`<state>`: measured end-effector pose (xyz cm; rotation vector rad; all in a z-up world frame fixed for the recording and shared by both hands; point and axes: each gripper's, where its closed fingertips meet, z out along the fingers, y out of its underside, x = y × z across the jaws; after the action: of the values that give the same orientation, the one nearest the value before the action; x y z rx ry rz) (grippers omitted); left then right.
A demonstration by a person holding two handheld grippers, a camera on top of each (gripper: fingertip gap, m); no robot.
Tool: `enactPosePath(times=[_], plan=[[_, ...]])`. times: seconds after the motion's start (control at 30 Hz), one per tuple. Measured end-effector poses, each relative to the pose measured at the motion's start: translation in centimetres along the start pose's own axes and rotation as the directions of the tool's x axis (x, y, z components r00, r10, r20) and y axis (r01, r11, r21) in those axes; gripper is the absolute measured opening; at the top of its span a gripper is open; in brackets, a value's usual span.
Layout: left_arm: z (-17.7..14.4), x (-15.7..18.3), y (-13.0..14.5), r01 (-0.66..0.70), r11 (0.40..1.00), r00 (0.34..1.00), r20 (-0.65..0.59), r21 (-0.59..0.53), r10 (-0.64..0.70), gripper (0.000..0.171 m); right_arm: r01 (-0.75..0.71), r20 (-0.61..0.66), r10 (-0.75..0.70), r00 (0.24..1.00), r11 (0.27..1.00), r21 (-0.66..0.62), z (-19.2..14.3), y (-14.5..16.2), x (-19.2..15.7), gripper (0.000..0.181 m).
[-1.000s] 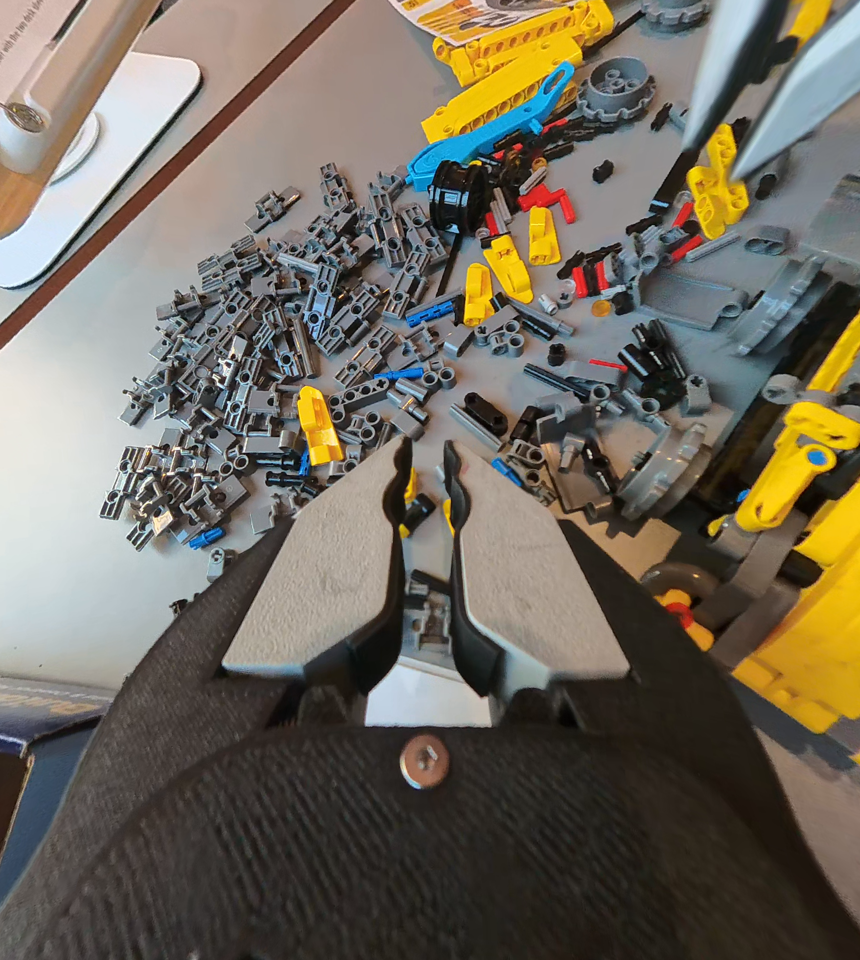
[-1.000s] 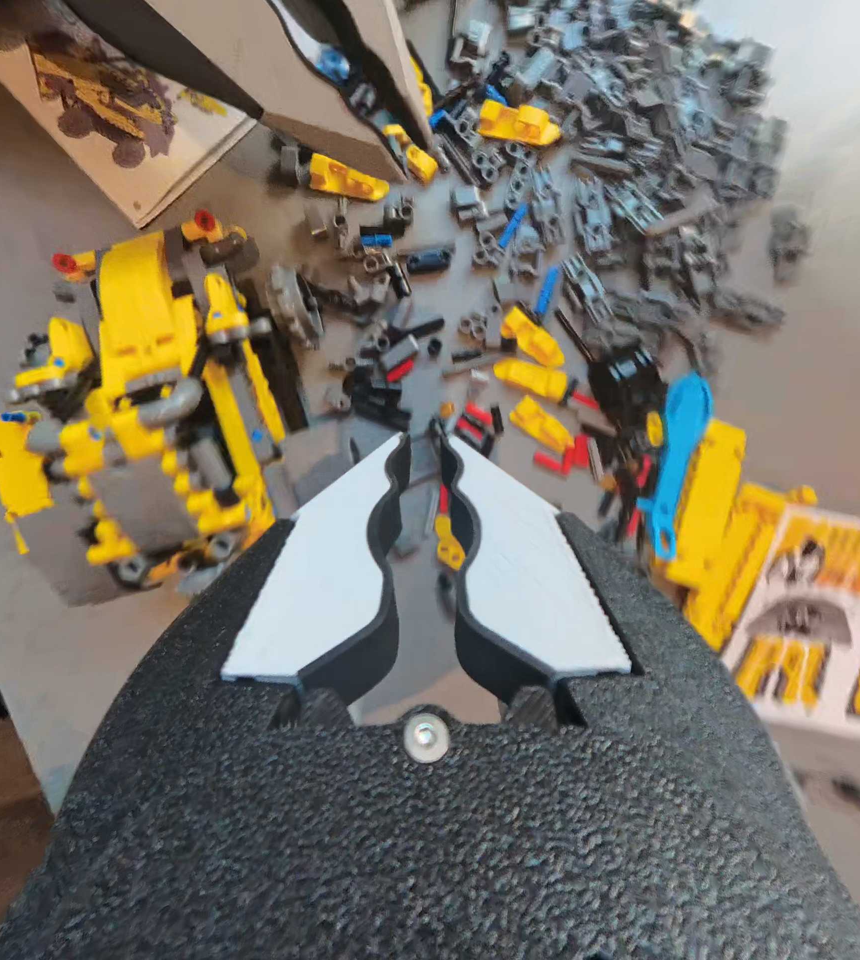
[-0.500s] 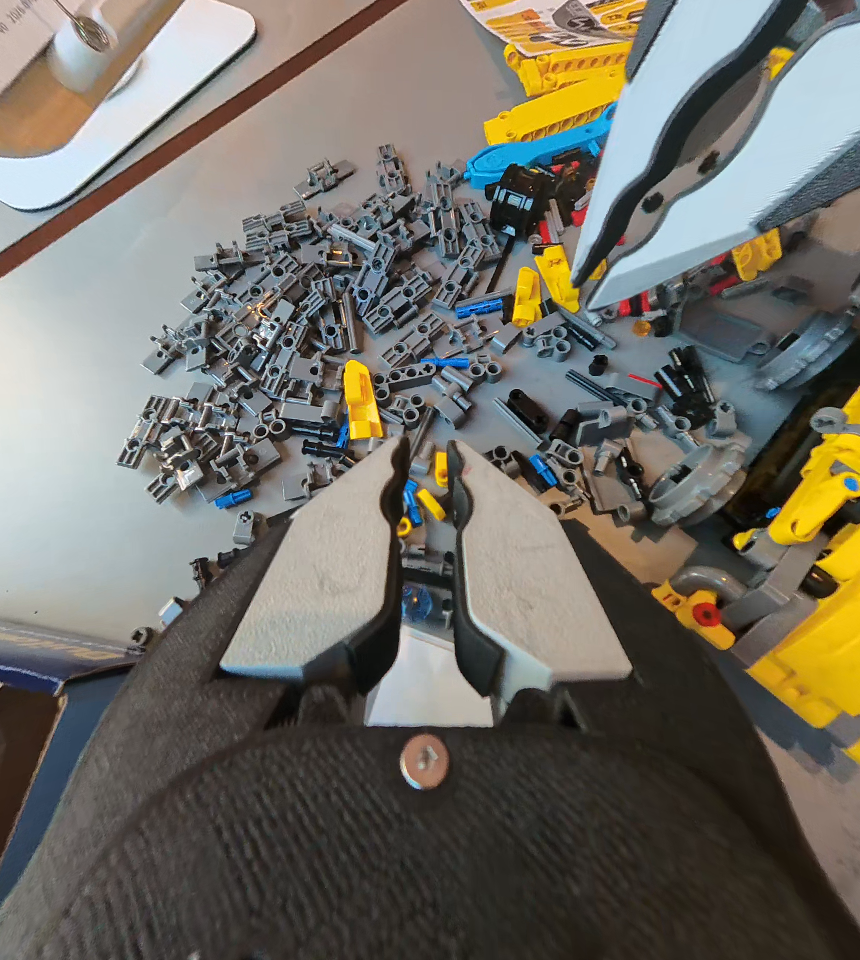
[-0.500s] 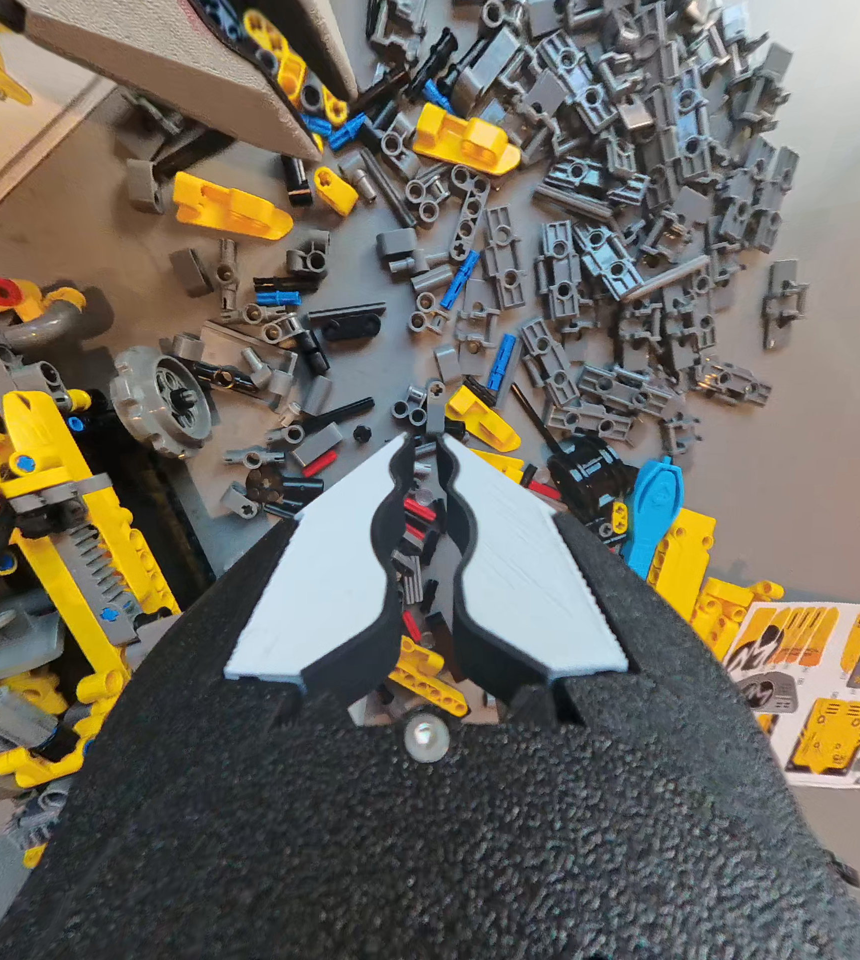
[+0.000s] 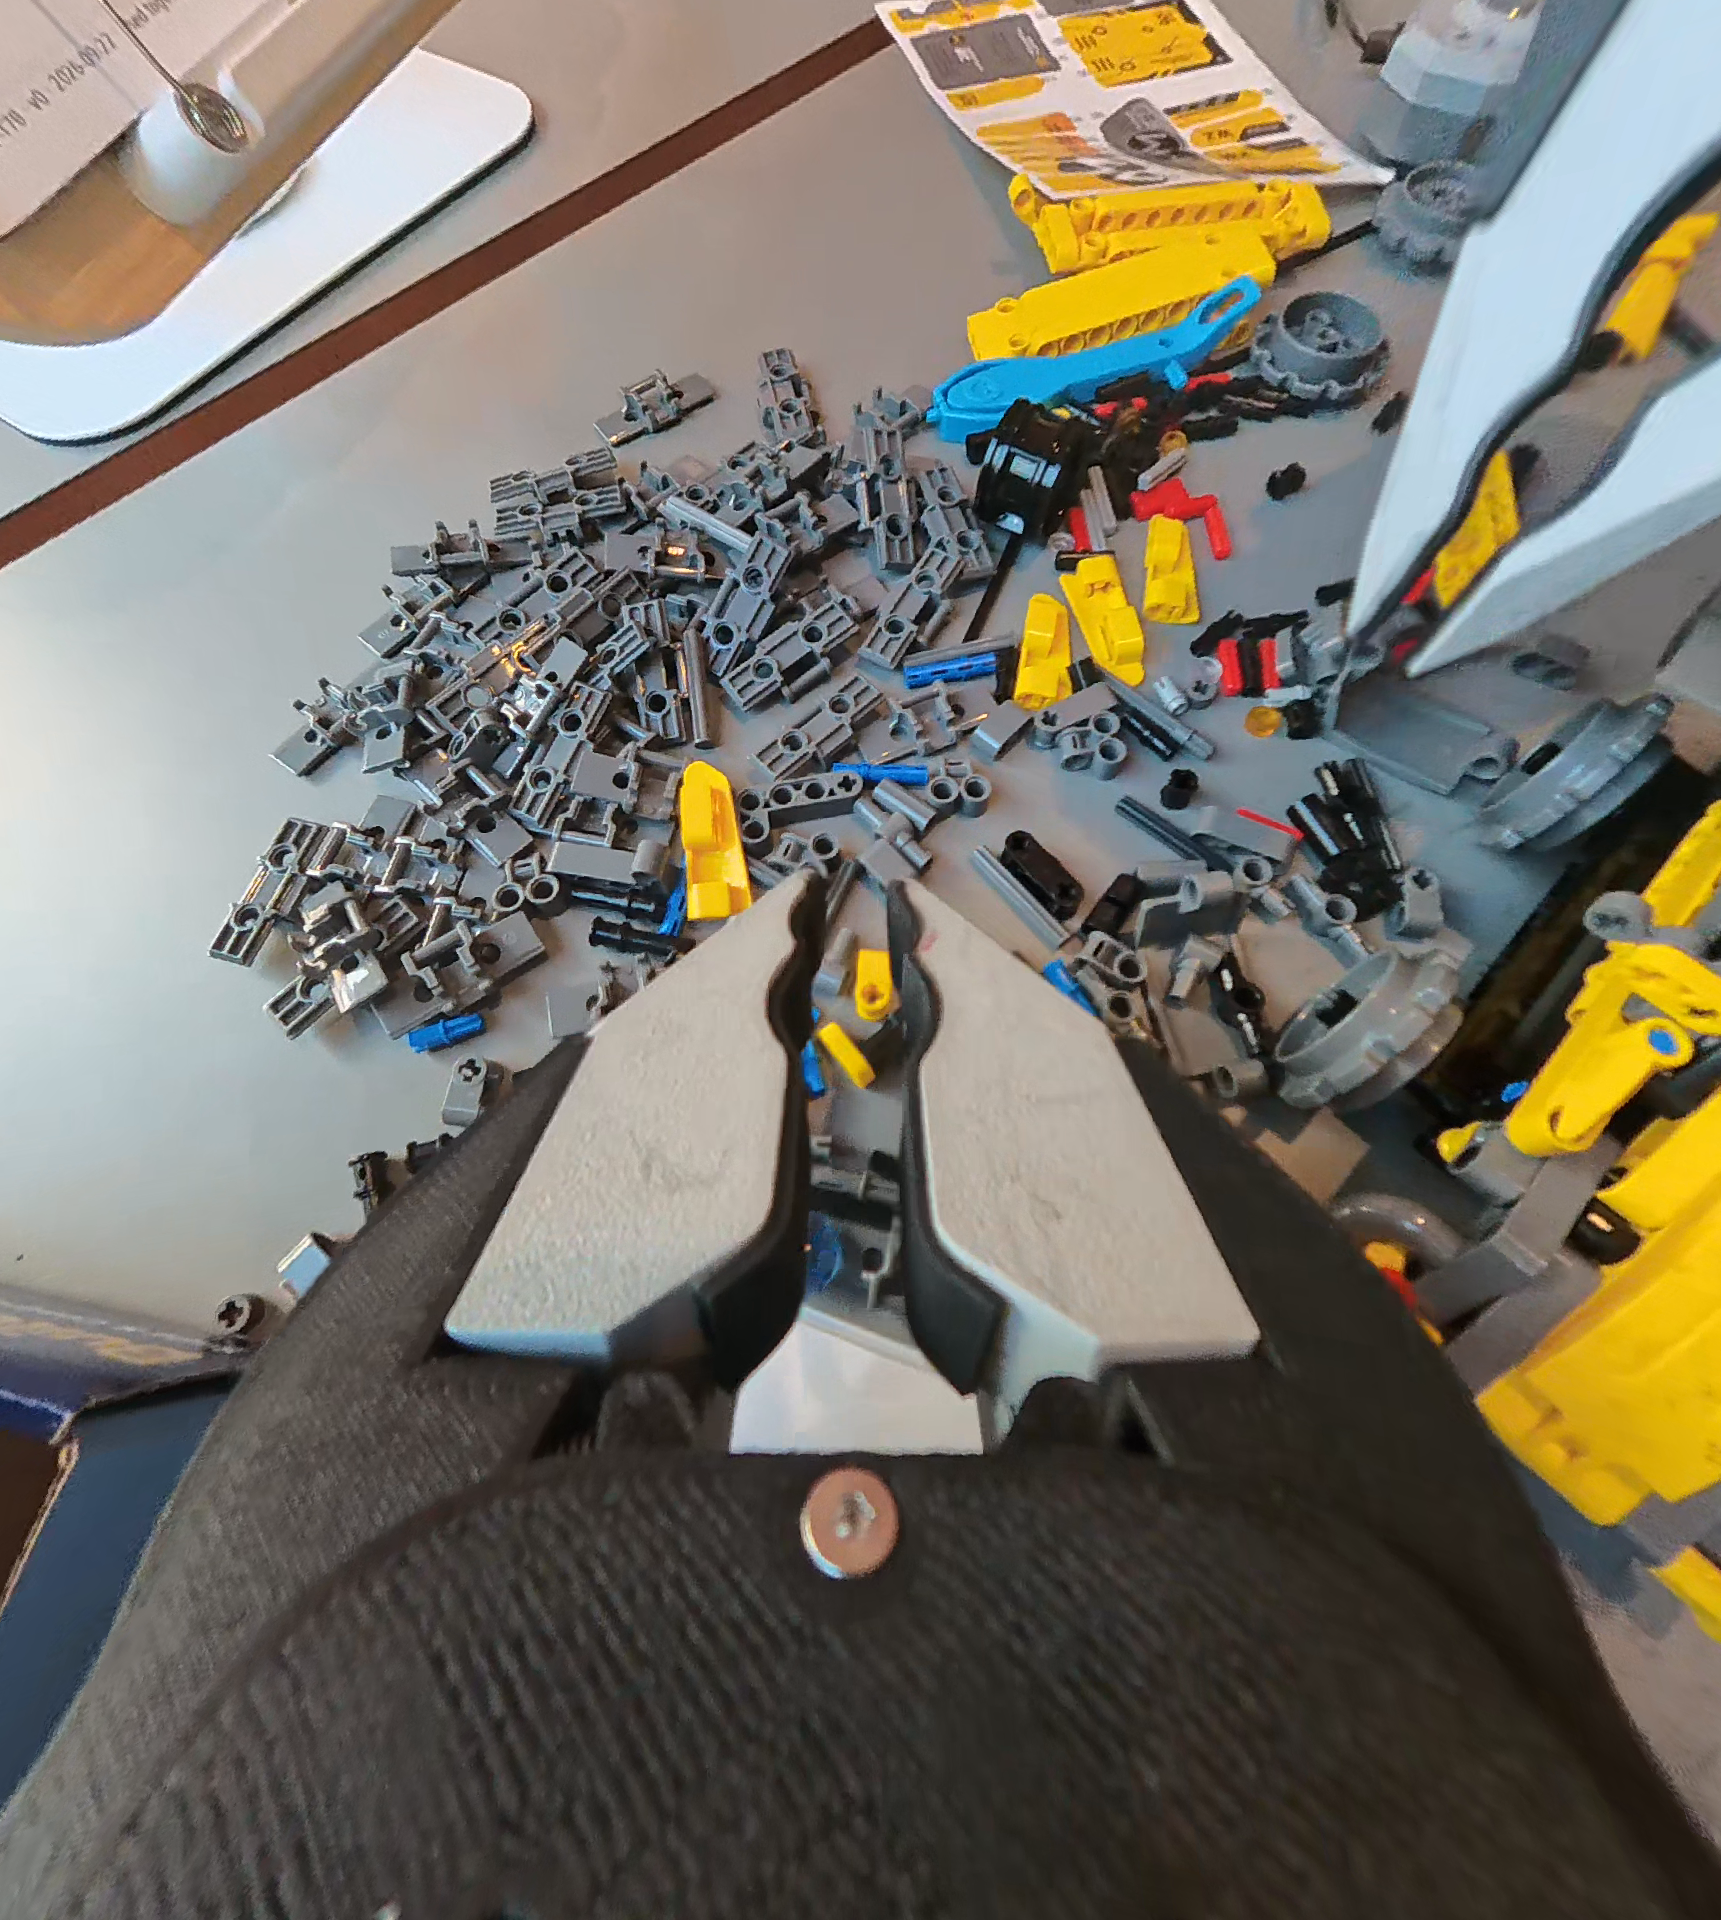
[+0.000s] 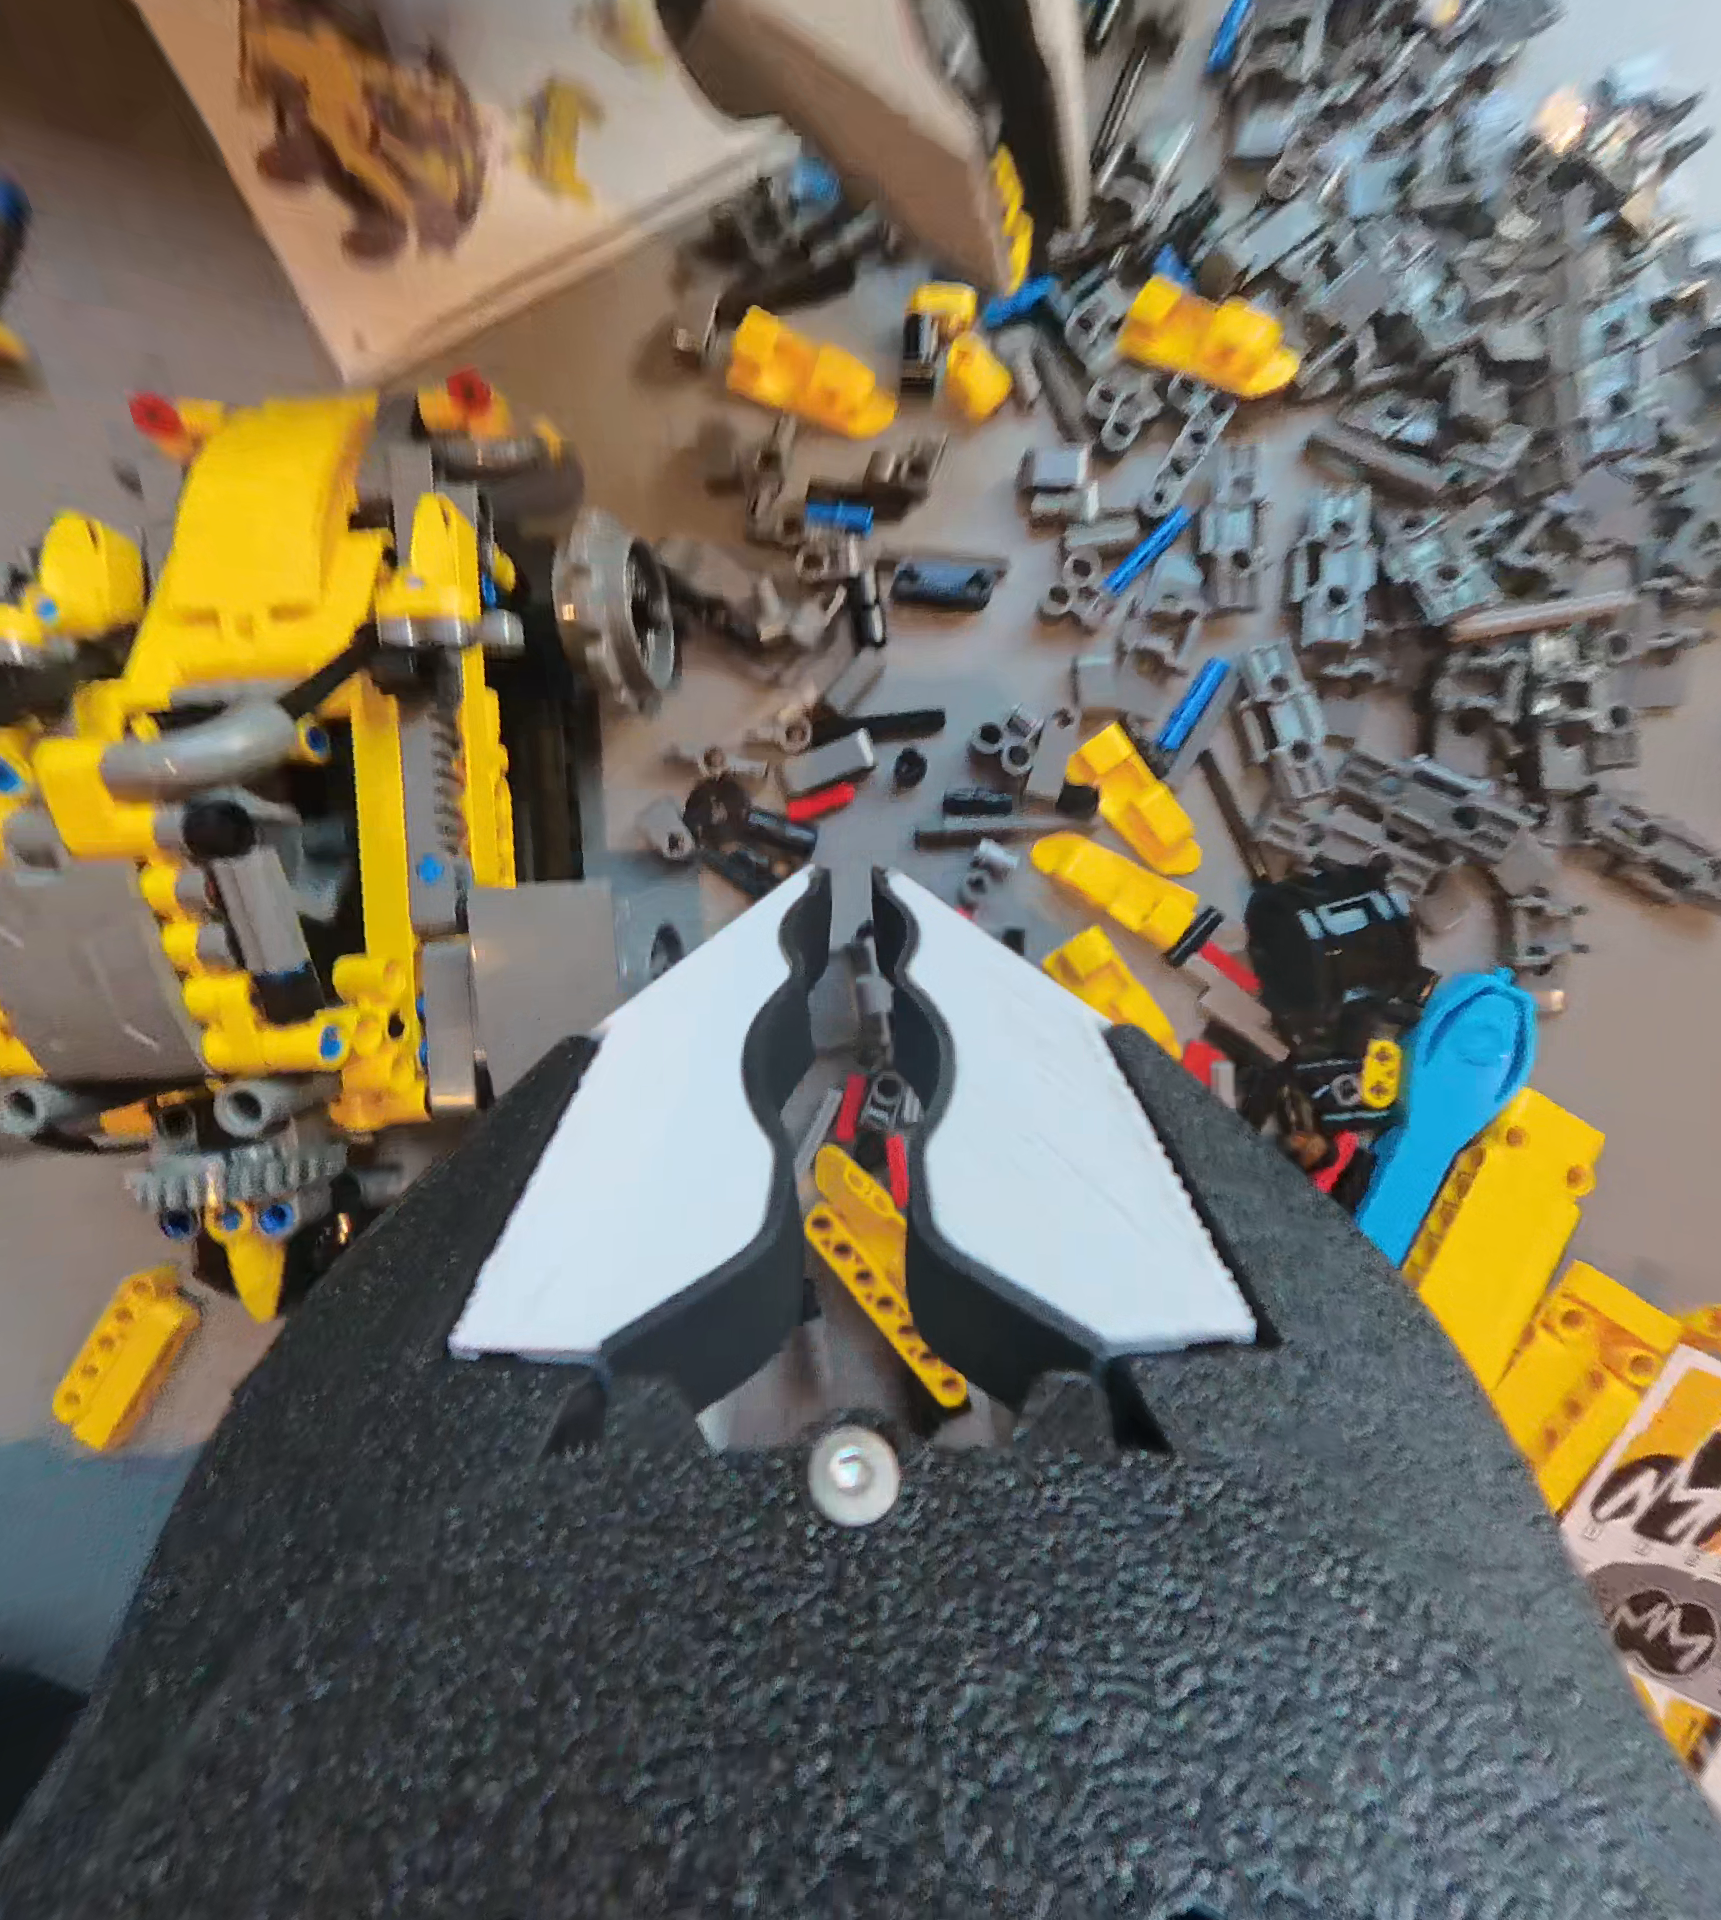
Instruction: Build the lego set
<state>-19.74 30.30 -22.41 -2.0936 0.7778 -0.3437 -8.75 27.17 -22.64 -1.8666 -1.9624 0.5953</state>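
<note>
Surface: smooth grey tabletop (image 5: 108,831) with a dark brown strip (image 5: 420,312) across its far part.
Centre: a spread heap of small dark grey plastic building pieces (image 5: 575,675), blue pins and yellow curved pieces mixed in.
Far side: long yellow perforated beams (image 5: 1147,260), a bright blue plastic lever tool (image 5: 1074,369), a printed sheet (image 5: 1095,73).
Right: a part-built yellow and grey brick vehicle (image 5: 1666,1195).
Far left: a white stand base (image 5: 336,208).

Loose parts pile (image 5: 627,665) sits mid-table (image 5: 87,831), with the half-built model (image 5: 1666,1195) off to its right. Sticker sheet (image 5: 1095,83) lies behind the pile, beams (image 5: 1147,249) just in front of it, and a monitor stand (image 5: 212,239) sits far left behind.
</note>
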Motion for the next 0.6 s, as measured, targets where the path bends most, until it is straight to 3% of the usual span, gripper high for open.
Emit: enactPosePath(times=[0.17,0.33,0.43,0.53,0.6], plan=[[0.1,0.7,-0.5,-0.029,0.999,0.999,-0.013,0.032,0.029,0.007,0.053,0.061,-0.047,0.997,0.995,-0.09,0.8,0.7,0.2,0.008],[-0.1,1.0,-0.7,-0.007,0.997,0.998,-0.065,0.075,0.012,0.013,0.017,-0.082,-0.012,0.997,0.998,0.057,-0.7,-2.4,4.9,0.012],[-1.1,2.4,-2.2,-0.017,0.985,0.989,-0.141,0.171,0.042,0.016,-0.002,-0.145,0.01,0.989,0.998,0.055,-1.4,-2.4,6.7,0.017],[-1.6,3.2,-3.1,-0.042,0.971,0.984,-0.158,0.236,0.082,0.018,0.024,-0.087,-0.012,0.996,0.989,0.143,-1.3,-4.0,5.4,0.014],[-1.3,3.3,-2.8,-0.065,0.973,0.984,-0.147,0.221,0.099,0.019,0.039,-0.105,-0.031,0.994,0.997,0.071,-0.8,-3.1,5.5,0.013]])
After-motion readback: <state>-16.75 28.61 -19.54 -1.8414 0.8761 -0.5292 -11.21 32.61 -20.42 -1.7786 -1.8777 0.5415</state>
